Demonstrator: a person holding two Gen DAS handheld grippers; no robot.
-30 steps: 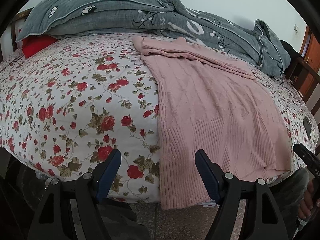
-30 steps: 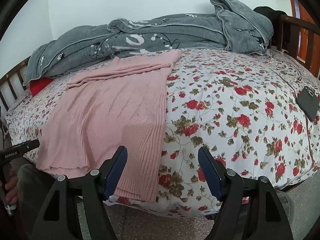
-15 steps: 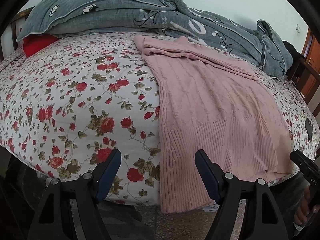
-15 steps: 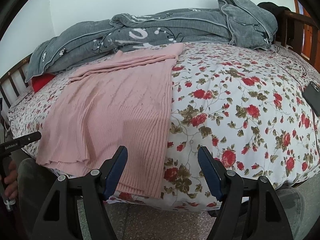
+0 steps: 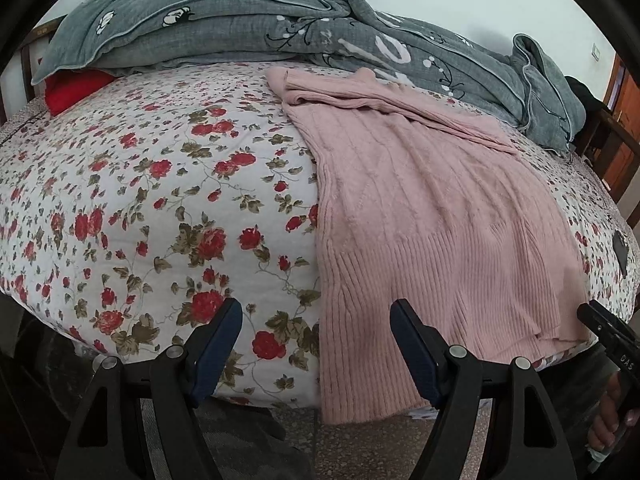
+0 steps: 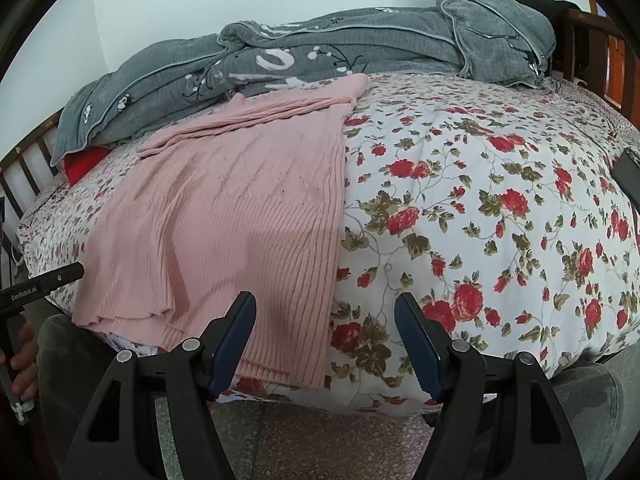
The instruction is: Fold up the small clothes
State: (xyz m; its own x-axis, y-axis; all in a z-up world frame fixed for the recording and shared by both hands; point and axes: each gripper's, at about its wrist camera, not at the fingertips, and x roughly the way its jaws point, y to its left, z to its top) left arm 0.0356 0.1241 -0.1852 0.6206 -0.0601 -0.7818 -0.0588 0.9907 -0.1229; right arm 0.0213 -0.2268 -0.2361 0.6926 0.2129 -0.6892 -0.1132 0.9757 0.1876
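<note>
Left wrist view: the left tool point(image 5: 316, 320) hangs at the near edge of the bed point(image 5: 132, 208), its two blue-padded fingers point(image 5: 218, 344) spread apart and holding nothing. A pink knitted sweater point(image 5: 420, 216) lies flat on the floral bedspread, right of centre, its ribbed hem draped over the near edge of the bed and its sleeves folded across the far end. The right finger of this tool overlaps the hem in the picture; contact cannot be told. A grey quilt point(image 5: 248, 28) is bunched along the far side, with a red pillow point(image 5: 74, 88) under its left end. At the far right lies a dark phone point(image 5: 621, 248) on the bedspread, and the other tool's black body shows at the lower right margin.

Right wrist view: the right tool point(image 6: 325, 324) likewise stands with fingers point(image 6: 236, 340) apart and empty, near the bed's edge. The sweater point(image 6: 240, 216) lies left of centre; its hem's right corner hangs just beyond the left finger. The quilt point(image 6: 360, 48) fills the far side, the pillow point(image 6: 82, 164) the far left, the phone point(image 6: 630, 176) the right margin.
</note>
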